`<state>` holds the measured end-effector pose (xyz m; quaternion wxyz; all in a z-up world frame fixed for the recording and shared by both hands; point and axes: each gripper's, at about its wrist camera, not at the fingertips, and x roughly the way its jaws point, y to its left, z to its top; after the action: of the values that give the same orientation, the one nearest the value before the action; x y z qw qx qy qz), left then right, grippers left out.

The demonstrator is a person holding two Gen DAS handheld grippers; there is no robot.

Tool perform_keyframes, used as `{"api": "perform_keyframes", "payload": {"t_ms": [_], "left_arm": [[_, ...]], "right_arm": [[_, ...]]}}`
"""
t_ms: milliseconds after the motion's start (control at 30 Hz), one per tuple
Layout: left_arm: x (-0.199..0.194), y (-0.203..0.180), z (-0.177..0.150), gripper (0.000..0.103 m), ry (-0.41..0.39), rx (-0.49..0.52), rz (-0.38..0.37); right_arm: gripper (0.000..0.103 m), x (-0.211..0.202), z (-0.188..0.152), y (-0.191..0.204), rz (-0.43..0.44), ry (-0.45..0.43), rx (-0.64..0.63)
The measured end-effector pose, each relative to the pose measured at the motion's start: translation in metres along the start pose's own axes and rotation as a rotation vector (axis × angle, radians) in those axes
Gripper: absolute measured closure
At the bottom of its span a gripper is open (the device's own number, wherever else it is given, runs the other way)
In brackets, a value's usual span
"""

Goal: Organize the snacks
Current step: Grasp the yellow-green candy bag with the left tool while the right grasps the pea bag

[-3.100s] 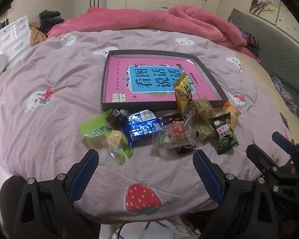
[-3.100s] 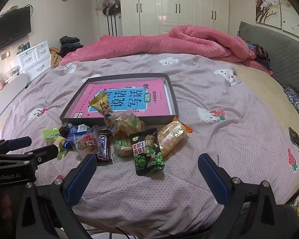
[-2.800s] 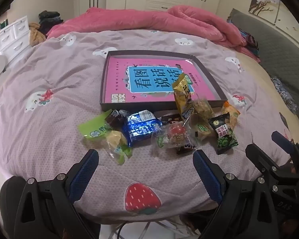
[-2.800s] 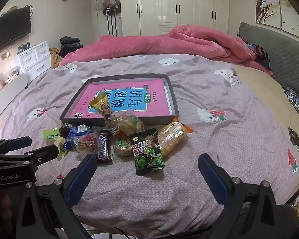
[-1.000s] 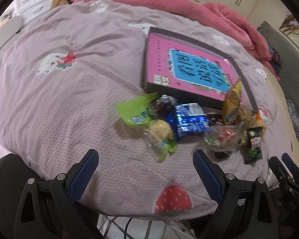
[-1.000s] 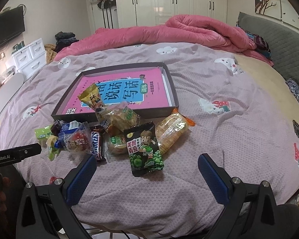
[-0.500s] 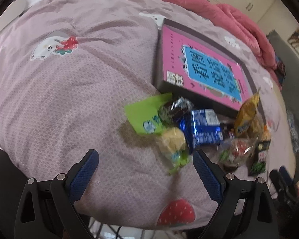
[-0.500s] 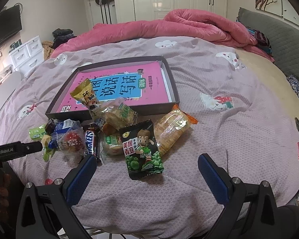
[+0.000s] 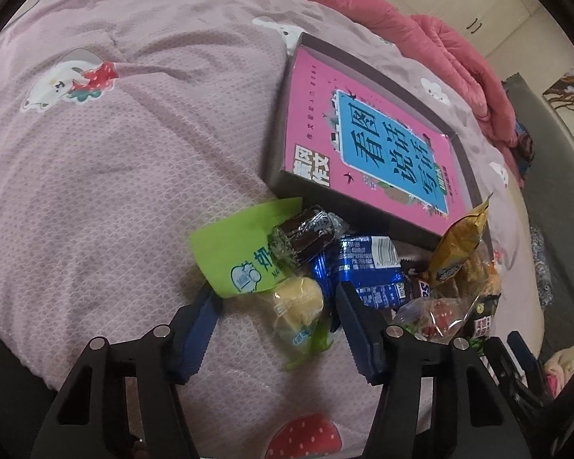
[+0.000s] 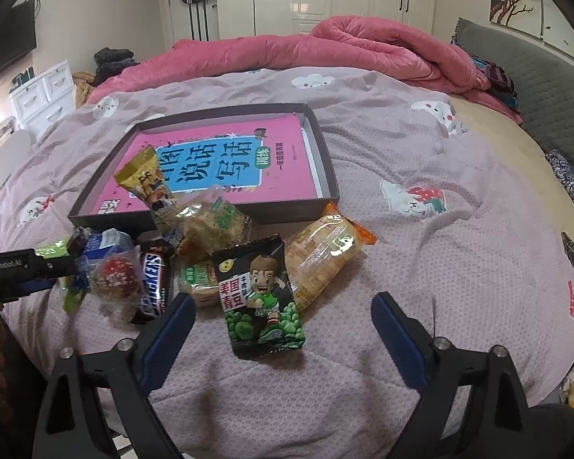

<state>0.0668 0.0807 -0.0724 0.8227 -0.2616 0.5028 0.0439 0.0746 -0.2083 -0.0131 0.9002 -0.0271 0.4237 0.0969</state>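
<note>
The bed (image 10: pixel 421 176) bears a grey box (image 10: pixel 325 160), heaped snack packets (image 10: pixel 262 294) and a pink quilt (image 10: pixel 325 48).

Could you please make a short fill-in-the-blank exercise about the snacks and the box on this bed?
1. The grey box holds a book with a ____ cover.
2. The black packet of green peas lies in front of the ____ gripper.
3. The closing left gripper has a ____ wrapped snack between its fingers.
4. The snacks lie on a ____.

Missing words: pink; right; yellow; bed
</note>
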Motion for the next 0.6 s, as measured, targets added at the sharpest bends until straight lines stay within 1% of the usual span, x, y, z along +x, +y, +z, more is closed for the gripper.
{"api": "perform_keyframes", "payload": {"t_ms": [33, 100, 267, 300, 333, 433, 467, 500, 567, 600], "left_arm": [[0.001, 0.000, 0.000, 0.040, 0.001, -0.003, -0.002], [0.003, 0.000, 0.001, 0.040, 0.000, -0.005, -0.003], [0.009, 0.001, 0.005, 0.041, -0.003, -0.007, 0.004], [0.010, 0.001, 0.005, 0.041, -0.003, -0.009, 0.006], [0.011, 0.001, 0.006, 0.042, -0.002, -0.011, 0.009], [0.017, 0.000, 0.009, 0.044, 0.004, -0.015, 0.018], [0.018, -0.001, 0.010, 0.044, 0.004, -0.014, 0.021], [0.019, -0.002, 0.010, 0.044, 0.002, -0.010, 0.027], [0.021, -0.003, 0.011, 0.048, -0.001, -0.008, 0.031], [0.022, -0.003, 0.012, 0.048, -0.001, -0.009, 0.032]], "right_arm": [[0.019, 0.003, 0.000, 0.001, -0.006, 0.009, -0.009], [0.024, 0.007, 0.000, 0.004, -0.019, 0.025, -0.034], [0.026, 0.018, -0.002, 0.017, -0.051, 0.057, -0.117], [0.028, 0.020, -0.002, 0.020, -0.051, 0.056, -0.128], [0.033, 0.024, -0.002, 0.023, -0.062, 0.060, -0.145], [0.042, 0.034, -0.005, 0.029, -0.105, 0.093, -0.197], [0.042, 0.038, -0.005, 0.031, -0.130, 0.106, -0.213], [0.043, 0.039, -0.006, 0.031, -0.136, 0.108, -0.219], [0.049, 0.038, -0.004, 0.029, -0.134, 0.098, -0.214], [0.054, 0.036, -0.003, 0.027, -0.129, 0.082, -0.208]]}}
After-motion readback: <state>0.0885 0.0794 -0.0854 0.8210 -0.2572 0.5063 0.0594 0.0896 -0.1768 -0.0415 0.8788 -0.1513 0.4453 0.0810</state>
